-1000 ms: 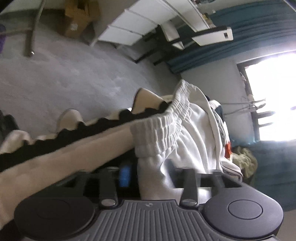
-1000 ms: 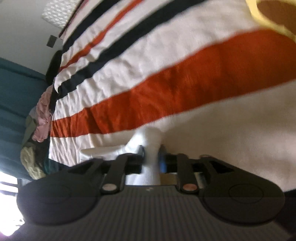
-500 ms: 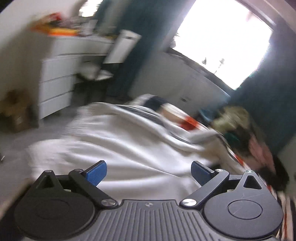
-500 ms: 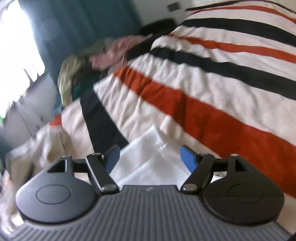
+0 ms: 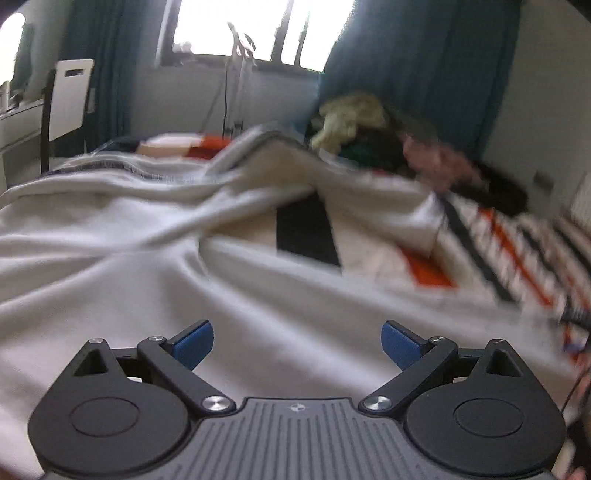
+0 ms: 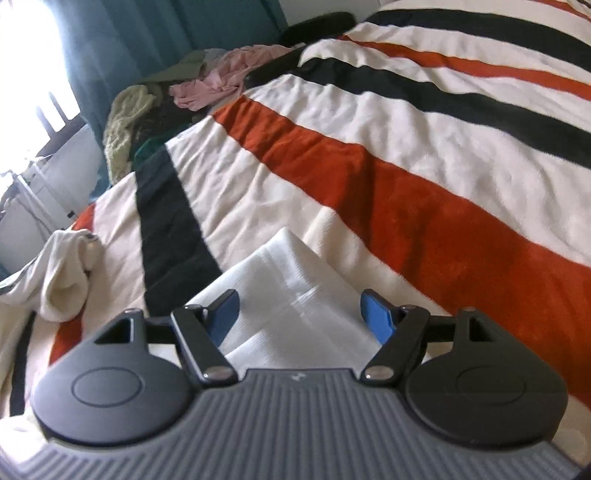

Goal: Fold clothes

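both tongs, left tongs (image 5: 297, 343) and right tongs (image 6: 299, 312), gaped wide, gripping nothing; white garment (image 6: 295, 295) lay under the right one, its near end hidden, on the striped bed (image 6: 406, 192). left view was blurry.

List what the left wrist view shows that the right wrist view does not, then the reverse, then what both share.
Only the left wrist view: the chair, the window and a large rumpled cream cloth under the open left tongs.
Only the right wrist view: a folded white garment lying between the open right tongs, untouched by their pads.
Both: the striped blanket, the pile of unfolded clothes and teal curtains.
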{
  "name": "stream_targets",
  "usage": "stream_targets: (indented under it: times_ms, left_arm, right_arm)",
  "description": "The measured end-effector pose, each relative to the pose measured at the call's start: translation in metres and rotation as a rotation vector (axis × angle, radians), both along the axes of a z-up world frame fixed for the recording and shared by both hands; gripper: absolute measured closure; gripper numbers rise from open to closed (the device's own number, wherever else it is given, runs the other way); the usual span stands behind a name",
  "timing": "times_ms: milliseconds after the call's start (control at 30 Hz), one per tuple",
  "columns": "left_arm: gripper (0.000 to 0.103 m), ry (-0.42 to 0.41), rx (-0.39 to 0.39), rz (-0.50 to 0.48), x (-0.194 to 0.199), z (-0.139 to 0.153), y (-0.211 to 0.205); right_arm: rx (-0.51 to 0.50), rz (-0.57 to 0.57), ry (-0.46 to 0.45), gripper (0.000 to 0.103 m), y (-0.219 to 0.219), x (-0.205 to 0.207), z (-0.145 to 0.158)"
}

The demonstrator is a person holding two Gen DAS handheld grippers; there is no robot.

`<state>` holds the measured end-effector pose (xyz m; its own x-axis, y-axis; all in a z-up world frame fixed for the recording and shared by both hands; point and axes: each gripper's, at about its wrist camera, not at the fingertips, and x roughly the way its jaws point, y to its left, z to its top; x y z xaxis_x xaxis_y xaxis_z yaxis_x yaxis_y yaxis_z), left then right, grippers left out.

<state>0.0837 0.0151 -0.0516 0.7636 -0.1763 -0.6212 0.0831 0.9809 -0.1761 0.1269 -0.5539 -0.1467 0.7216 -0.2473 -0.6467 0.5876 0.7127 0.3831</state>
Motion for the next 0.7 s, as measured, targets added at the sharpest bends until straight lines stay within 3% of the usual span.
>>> stream_targets:
  times_ms: [100, 167, 200, 300, 367, 500, 700]
  left_arm:
    - [0.005, 0.073, -0.049, -0.026, 0.009, -0.015, -0.002]
    - [0.005, 0.07, -0.04, -0.021, 0.012, -0.02, 0.002]
    - [0.005, 0.064, -0.026, -0.021, 0.012, -0.022, 0.001]
    - [0.004, 0.051, -0.01, -0.028, 0.015, -0.026, -0.003]
    - [0.004, 0.057, -0.038, -0.027, 0.016, -0.028, -0.003]
    - [0.004, 0.052, -0.085, -0.017, 0.017, -0.027, 0.001]
    - [0.004, 0.034, -0.063, -0.001, 0.017, -0.025, -0.001]
  right_arm:
    - [-0.014, 0.029, -0.006, 0.028, 0.0, 0.009, -0.004]
    - [-0.025, 0.069, -0.003, 0.028, 0.004, 0.014, -0.006]
    - [-0.036, 0.084, 0.001, 0.034, 0.007, 0.016, -0.007]
    - [-0.083, 0.083, 0.029, 0.069, 0.012, 0.017, -0.007]
    - [-0.026, 0.044, -0.007, 0.089, 0.007, 0.014, -0.006]
    - [-0.049, -0.107, -0.059, 0.092, 0.0, 0.003, 0.0]
    - [-0.089, -0.103, -0.02, 0.088, 0.002, 0.004, -0.003]
